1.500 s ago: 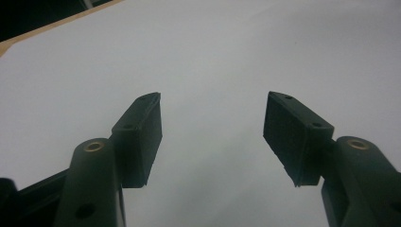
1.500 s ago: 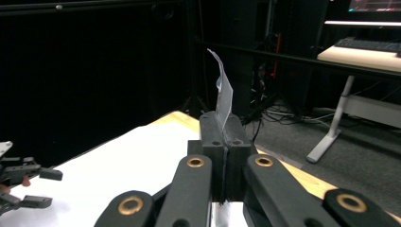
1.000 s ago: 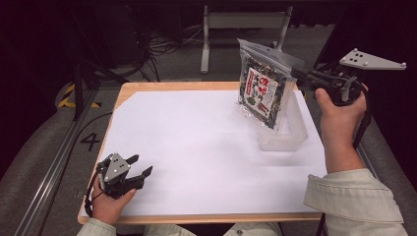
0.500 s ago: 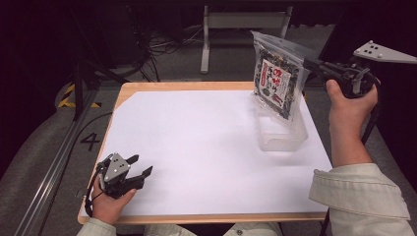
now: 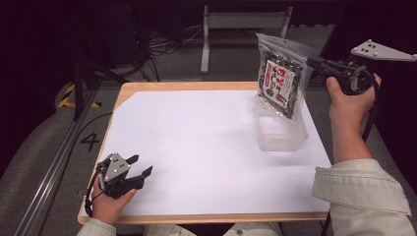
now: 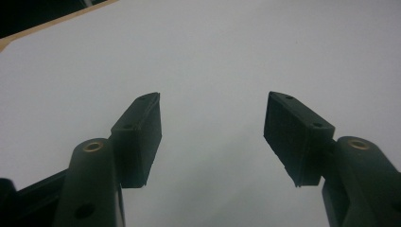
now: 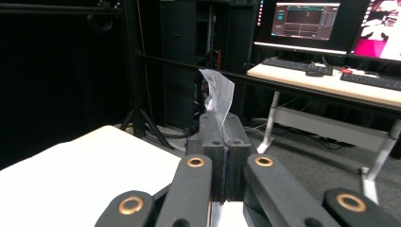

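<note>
Since a second ago, the right tongs point(image 5: 314, 63) carry the snack bag point(image 5: 281, 82) higher above the clear tray point(image 5: 280, 137) near the tabletop's point(image 5: 196, 147) far right corner, pinching its top edge. Light, soft, slippery bag. Left tongs point(image 5: 139, 166) rest half-open, empty.

A white sheet point(image 5: 196, 147) is covering a wooden table point(image 5: 206, 218) standing on grey floor point(image 5: 39, 162) marked with a 4. Beyond, monitors point(image 7: 307, 21) are glowing on a desk point(image 7: 331, 85) in the dark room.
</note>
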A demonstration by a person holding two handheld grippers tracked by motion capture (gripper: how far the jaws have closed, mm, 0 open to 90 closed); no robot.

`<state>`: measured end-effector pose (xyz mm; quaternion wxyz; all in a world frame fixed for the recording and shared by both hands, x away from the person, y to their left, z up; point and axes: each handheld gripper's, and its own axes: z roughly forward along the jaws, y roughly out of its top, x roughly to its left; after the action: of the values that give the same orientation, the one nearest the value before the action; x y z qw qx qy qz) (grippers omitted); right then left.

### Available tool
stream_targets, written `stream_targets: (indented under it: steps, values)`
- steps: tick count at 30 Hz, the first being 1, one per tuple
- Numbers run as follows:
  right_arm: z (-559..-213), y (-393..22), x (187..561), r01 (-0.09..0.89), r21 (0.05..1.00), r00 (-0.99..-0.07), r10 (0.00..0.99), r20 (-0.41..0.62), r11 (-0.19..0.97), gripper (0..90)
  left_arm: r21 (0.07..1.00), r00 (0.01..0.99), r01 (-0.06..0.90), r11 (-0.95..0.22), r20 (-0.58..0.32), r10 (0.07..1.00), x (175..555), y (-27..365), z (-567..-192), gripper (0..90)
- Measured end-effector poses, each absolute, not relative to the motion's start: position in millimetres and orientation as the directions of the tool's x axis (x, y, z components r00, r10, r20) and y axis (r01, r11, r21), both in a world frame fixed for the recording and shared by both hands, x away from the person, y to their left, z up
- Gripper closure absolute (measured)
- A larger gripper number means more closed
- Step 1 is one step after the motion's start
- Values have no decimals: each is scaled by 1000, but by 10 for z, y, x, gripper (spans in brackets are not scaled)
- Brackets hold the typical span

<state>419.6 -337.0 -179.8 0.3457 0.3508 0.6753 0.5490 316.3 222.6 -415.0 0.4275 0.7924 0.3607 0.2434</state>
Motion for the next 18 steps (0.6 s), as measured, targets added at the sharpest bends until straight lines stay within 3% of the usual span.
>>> stream_targets:
  steps: [18]
  values:
    - [-1901, -3528, 4281, 93, 985, -488, 869, -84, 147, 897, 850, 623, 367, -378, 78, 779, 3170, 2217, -4158, 380]
